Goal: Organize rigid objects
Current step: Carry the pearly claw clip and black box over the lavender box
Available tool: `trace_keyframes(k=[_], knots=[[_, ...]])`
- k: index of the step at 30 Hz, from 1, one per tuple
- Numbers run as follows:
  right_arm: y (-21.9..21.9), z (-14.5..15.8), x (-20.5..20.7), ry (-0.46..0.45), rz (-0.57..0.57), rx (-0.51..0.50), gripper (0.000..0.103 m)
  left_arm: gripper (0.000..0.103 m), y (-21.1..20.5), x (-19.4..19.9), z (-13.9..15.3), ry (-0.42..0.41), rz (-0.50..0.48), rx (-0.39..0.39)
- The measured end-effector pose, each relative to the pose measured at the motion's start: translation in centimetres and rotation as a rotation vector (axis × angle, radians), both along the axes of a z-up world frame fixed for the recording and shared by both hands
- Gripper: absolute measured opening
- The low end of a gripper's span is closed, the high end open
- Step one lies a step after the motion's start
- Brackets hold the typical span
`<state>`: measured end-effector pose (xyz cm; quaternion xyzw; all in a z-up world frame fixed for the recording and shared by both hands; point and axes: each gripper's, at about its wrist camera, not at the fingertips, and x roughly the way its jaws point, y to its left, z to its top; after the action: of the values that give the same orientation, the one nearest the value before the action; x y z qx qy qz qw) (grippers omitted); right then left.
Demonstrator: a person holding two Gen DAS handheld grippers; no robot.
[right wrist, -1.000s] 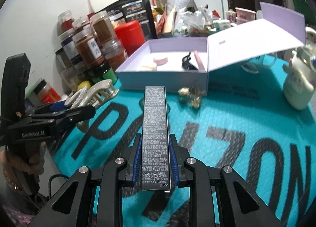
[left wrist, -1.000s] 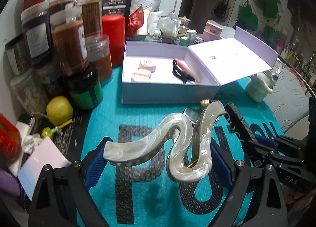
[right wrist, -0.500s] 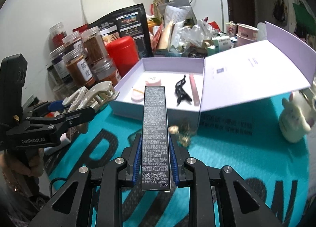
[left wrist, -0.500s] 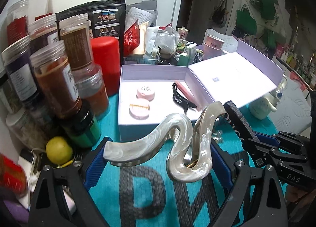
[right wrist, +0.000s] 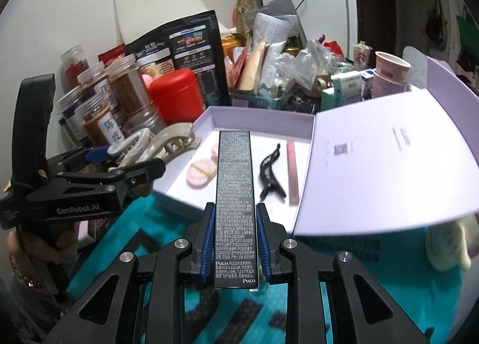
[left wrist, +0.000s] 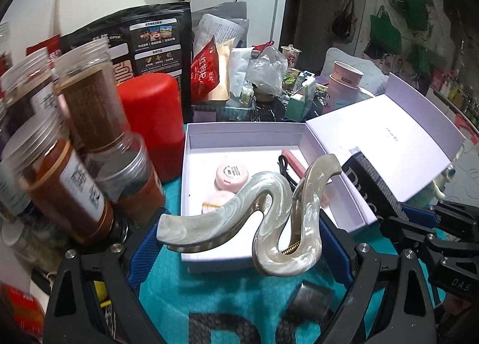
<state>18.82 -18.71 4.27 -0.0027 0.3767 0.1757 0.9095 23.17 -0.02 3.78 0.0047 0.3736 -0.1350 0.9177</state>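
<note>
Left gripper (left wrist: 239, 242): jaws spread wide and clamped on a big pearly-white wavy plastic hair claw (left wrist: 254, 218), blue pads pressing on its two ends; it hangs over the near wall of the box.
Right gripper (right wrist: 235, 242): fingers narrow, pinching a slim black cardboard carton with white print (right wrist: 235, 194) by its near end, the far end reaching out above the box's near edge.
Box: a shallow lilac cardboard gift box (right wrist: 254, 116), lid flipped open to the right, sitting on a teal cloth with dark letters (right wrist: 359, 299) that covers the table.
Inside the box: two round pink compacts (right wrist: 202, 176) towards the left wall, a black hair clip (right wrist: 271, 173) in the middle, a pink stick (right wrist: 292, 173) lying along the right wall.
Left edge of the table: clear plastic jars of brown powder (left wrist: 74, 182) crowded beside a red canister (left wrist: 152, 116), just beside the box's far-left corner.
Far edge: a black foil pouch (left wrist: 149, 42) standing upright behind the canister, with bags and pink paper cups (left wrist: 344, 80) piled further right.
Person: a hand (right wrist: 33, 242) grips the left gripper's handle, seen from the right wrist view.
</note>
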Motion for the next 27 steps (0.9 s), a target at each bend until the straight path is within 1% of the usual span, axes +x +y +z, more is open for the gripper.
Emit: trace_keyframes(k=[3,7,14,20,27], knots=[[-0.2,0.0,1.4,-0.001,-0.014,0.001,0.025,0.094,-0.4,1.7,-0.3,0.01,-0.002,0.009],[-0.2,0.0,2.8,-0.014,-0.023,-0.031,0.025,0.094,-0.9,3.4,-0.7,0.015,0.002,0.031],[-0.6,-0.7,5.5,-0.003,-0.04,-0.051,0.025,0.094,-1.8,6.2,-1.7,0.028,0.008,0.06],[-1.3,-1.6,7.9,0.033,-0.057,-0.044,0.025,0.094,-2.7,8.2,-2.0,0.03,-0.009,0.068],[-1.8,-2.2,10.0,0.05,-0.083,-0.046,0.025,0.094,-3.8,10.2,-1.8,0.026,-0.022,0.088]])
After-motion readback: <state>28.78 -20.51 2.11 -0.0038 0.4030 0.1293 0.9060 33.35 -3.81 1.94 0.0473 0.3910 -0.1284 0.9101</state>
